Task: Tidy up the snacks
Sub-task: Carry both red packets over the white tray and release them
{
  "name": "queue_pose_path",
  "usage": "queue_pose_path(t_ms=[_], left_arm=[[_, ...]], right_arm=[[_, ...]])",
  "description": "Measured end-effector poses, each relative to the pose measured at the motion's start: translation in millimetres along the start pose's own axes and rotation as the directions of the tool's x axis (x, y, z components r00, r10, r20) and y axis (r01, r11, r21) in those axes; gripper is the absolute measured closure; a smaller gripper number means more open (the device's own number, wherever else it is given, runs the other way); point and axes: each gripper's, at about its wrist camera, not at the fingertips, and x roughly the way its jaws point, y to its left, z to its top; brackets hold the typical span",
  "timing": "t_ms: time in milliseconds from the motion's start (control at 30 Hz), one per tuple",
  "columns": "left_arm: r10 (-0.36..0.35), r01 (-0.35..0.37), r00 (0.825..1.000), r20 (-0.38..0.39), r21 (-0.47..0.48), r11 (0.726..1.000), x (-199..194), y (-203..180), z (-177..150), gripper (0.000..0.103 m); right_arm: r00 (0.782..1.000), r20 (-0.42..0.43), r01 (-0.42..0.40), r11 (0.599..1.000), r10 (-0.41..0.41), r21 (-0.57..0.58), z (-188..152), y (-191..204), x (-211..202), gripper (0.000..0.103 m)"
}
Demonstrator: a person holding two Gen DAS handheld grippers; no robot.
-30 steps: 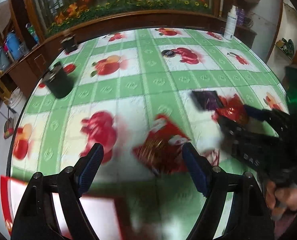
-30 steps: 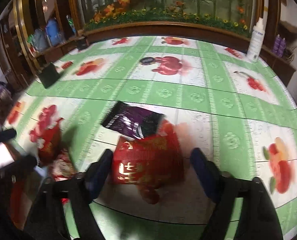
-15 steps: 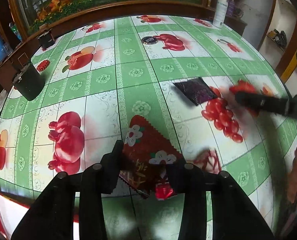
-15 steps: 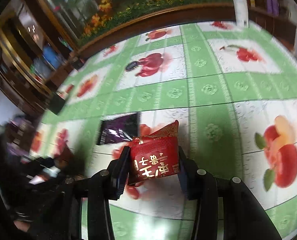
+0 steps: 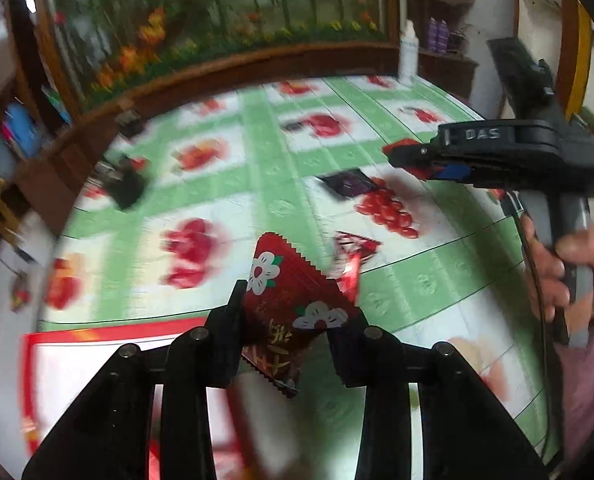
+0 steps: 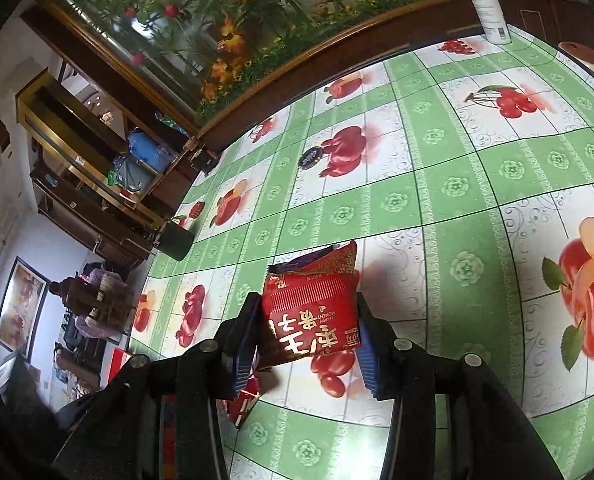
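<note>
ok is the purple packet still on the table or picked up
On the table. The purple packet lies flat on the tablecloth, clear of both tools, which each clamp a red packet.

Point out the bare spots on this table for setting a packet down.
Free: the wide stretch between the purple packet and white bottle, and the right side by the printed apple. Crowded: around the foil wrapper and red box.

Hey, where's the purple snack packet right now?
Left wrist view: the purple packet lies flat on the table, right of centre, beside the printed red grapes.
</note>
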Motion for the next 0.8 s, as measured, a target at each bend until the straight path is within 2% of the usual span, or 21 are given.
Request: queue_pose_path(t_ms=[100,300,433,600,800], left_arm=[[0.098,-0.098,0.994,0.057,-0.002,0.995,-32,11,-15,0.069],[0.206,-0.203,0.974,0.090,-0.043,0.978,-68,44,-44,0.069],[0.267,-0.259,0.958,0.105,-0.081,0.962,-86,68,-64,0.069],[0.304,-0.291,0.947,0.102,-0.125,0.948,-96,92,-79,0.069],[0.342,-0.324,0.935,0.094,-0.162,0.932,-98,109,-93,0.069]], right_arm=[[1.000,0.013,0.006,1.000,-0.006,-0.031,-4,9,0,0.058],[0.999,0.032,0.026,0.997,-0.024,-0.075,-22,38,8,0.058],[0.999,0.033,-0.027,0.991,0.031,-0.130,-47,80,15,0.058],[0.988,0.023,-0.147,0.968,0.155,-0.205,-82,143,22,0.058],[0.975,-0.048,-0.221,0.930,0.216,-0.293,-116,194,42,0.058]])
